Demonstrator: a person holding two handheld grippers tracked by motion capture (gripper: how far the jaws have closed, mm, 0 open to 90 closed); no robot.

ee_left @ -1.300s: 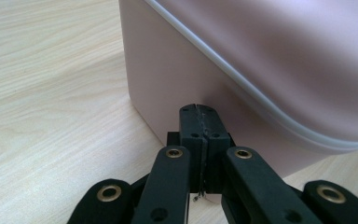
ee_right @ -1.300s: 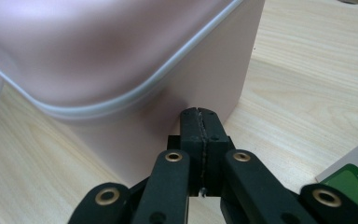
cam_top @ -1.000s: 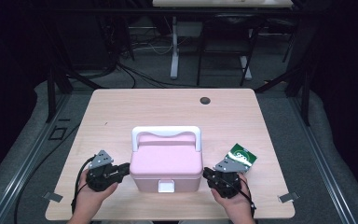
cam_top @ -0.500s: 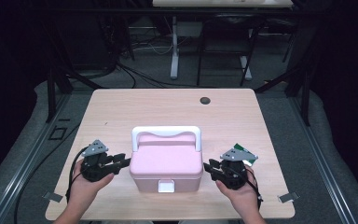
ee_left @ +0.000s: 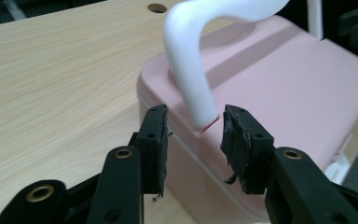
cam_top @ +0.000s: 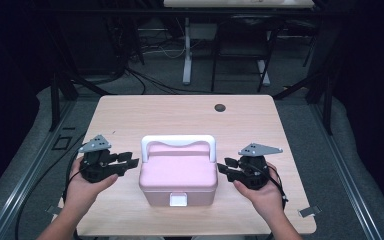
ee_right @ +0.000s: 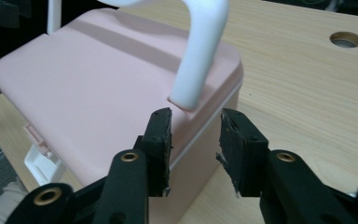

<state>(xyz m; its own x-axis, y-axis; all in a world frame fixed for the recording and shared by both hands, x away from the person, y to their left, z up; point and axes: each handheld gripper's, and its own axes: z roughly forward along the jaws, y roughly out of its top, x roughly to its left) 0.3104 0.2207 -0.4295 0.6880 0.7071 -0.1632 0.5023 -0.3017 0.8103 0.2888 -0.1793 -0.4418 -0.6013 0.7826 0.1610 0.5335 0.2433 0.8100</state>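
Note:
A pink lidded box (cam_top: 177,172) with an upright white handle (cam_top: 178,141) and a white front latch (cam_top: 178,200) sits near the table's front edge. My left gripper (cam_top: 130,161) is open at the box's left side, with nothing between its jaws. In the left gripper view, the left gripper (ee_left: 193,140) points at the base of the handle (ee_left: 191,70) on the box (ee_left: 284,93). My right gripper (cam_top: 222,166) stands open at the box's right side. In the right gripper view, the right gripper (ee_right: 196,135) faces the other foot of the handle (ee_right: 200,56) on the box (ee_right: 88,79).
The wooden table (cam_top: 180,115) has a dark round hole (cam_top: 220,107) near its far edge. Bare tabletop lies behind the box and on both sides. Beyond the table are dark floor, cables and the legs of other desks.
Both hands have moved forward along the box's sides, away from the table's front edge. The box has stayed in place.

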